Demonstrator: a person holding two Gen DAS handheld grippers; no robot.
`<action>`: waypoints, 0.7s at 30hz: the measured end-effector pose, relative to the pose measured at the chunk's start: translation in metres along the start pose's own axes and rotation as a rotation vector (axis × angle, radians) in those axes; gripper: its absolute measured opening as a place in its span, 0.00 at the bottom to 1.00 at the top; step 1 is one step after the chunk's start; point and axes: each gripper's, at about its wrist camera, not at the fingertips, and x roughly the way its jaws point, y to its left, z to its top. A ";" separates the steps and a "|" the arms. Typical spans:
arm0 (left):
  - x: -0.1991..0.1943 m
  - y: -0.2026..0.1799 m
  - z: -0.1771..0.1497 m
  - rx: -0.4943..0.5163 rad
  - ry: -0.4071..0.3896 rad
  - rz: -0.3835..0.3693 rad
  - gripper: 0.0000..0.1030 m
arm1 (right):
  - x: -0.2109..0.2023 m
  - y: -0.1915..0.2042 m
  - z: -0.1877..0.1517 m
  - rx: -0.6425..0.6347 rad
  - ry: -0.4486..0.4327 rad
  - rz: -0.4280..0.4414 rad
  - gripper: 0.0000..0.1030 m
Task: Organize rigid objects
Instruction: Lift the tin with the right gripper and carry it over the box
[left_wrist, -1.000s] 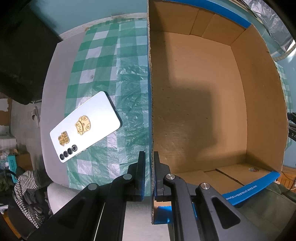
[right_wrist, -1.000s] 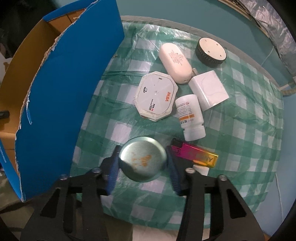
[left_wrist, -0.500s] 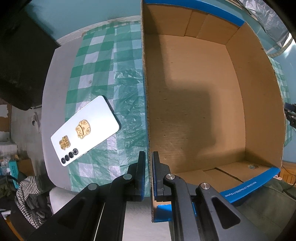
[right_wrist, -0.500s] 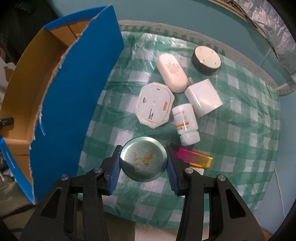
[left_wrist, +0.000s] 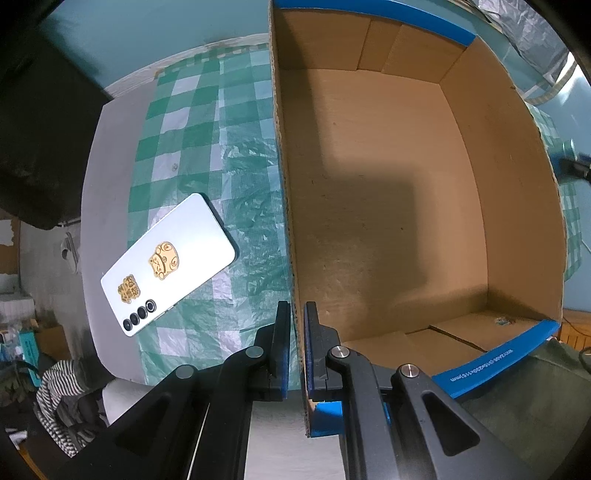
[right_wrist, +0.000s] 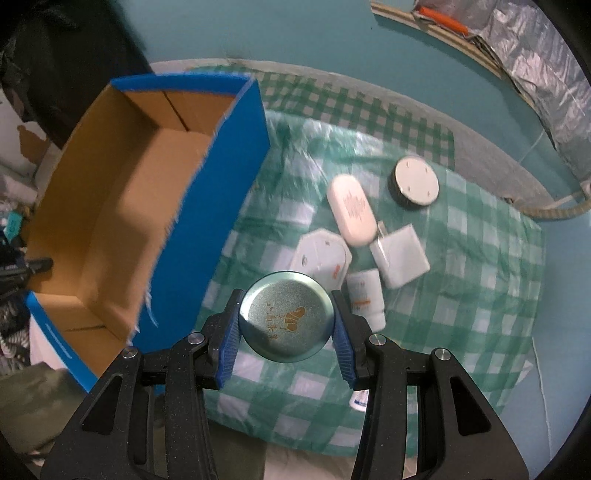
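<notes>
Our right gripper (right_wrist: 287, 325) clamped the round green metal tin (right_wrist: 286, 315) between its blue pads, off the checked tablecloth (right_wrist: 461, 295), right of the open blue cardboard box (right_wrist: 207, 221). Our left gripper (left_wrist: 294, 347) pinched that box's left wall (left_wrist: 284, 206). Left of the box lay a white smartphone (left_wrist: 168, 264).

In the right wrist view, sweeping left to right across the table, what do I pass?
Open blue cardboard box → round green metal tin held in the right gripper → white oval plastic case → black round puck with a white face.
</notes>
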 end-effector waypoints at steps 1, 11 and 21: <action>-0.001 -0.001 0.000 0.001 0.000 -0.001 0.06 | -0.003 0.001 0.003 -0.004 -0.006 0.004 0.43; -0.002 -0.001 -0.002 0.013 -0.002 -0.011 0.06 | -0.032 0.019 0.049 -0.073 -0.059 0.034 0.43; -0.002 -0.004 -0.003 0.012 -0.001 -0.009 0.06 | -0.037 0.049 0.088 -0.162 -0.093 0.045 0.43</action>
